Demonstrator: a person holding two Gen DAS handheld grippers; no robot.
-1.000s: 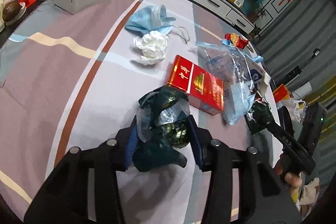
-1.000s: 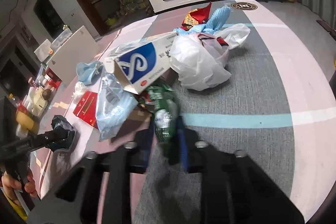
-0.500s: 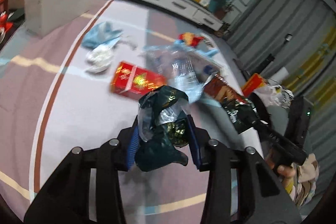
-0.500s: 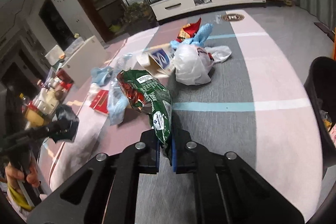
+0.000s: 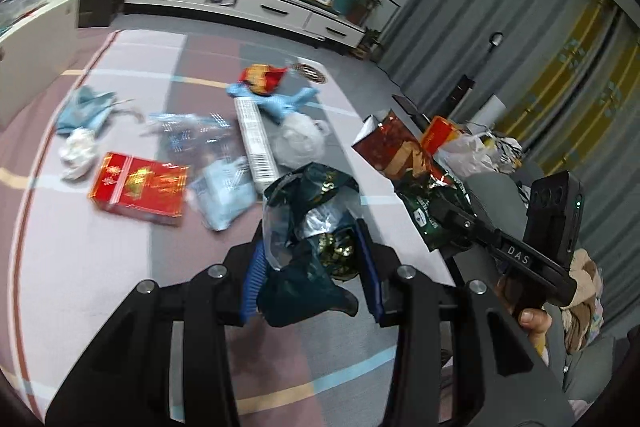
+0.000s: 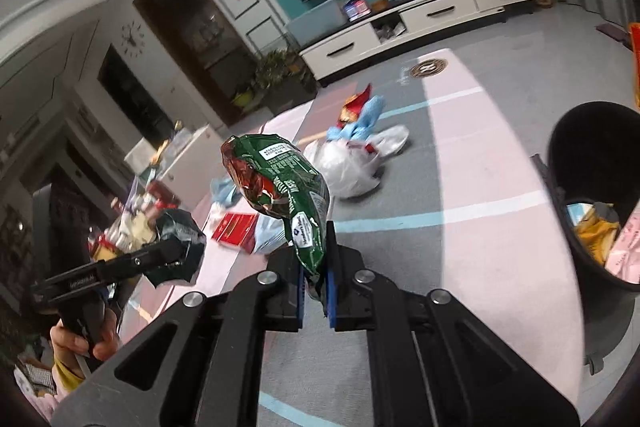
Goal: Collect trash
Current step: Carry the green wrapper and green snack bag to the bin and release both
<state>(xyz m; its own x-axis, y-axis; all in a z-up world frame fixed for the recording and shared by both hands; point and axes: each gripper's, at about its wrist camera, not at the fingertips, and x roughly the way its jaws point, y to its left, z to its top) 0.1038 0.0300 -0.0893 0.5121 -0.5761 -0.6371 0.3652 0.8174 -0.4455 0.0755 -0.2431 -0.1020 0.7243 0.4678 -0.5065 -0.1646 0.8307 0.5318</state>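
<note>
left claw [image 5: 310, 259] clamped on crumpled dark teal foil wrapper [image 5: 308, 223], right claw [image 6: 315, 281] pinched on green-and-red snack bag [image 6: 286, 187], both held above striped carpet [image 6: 460, 187]; black trash bin [image 6: 592, 195] stood right.

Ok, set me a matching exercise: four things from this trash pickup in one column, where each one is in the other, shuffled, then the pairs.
Things:
1. green snack bag
2. dark crumpled wrapper
3. red flat box
4. black bin

Places:
A. lying on the rug
B. clamped in the right gripper
C. standing at the right of the right wrist view, trash already inside
D. clamped in the left gripper

Pairs: 1-B, 2-D, 3-A, 4-C
</note>
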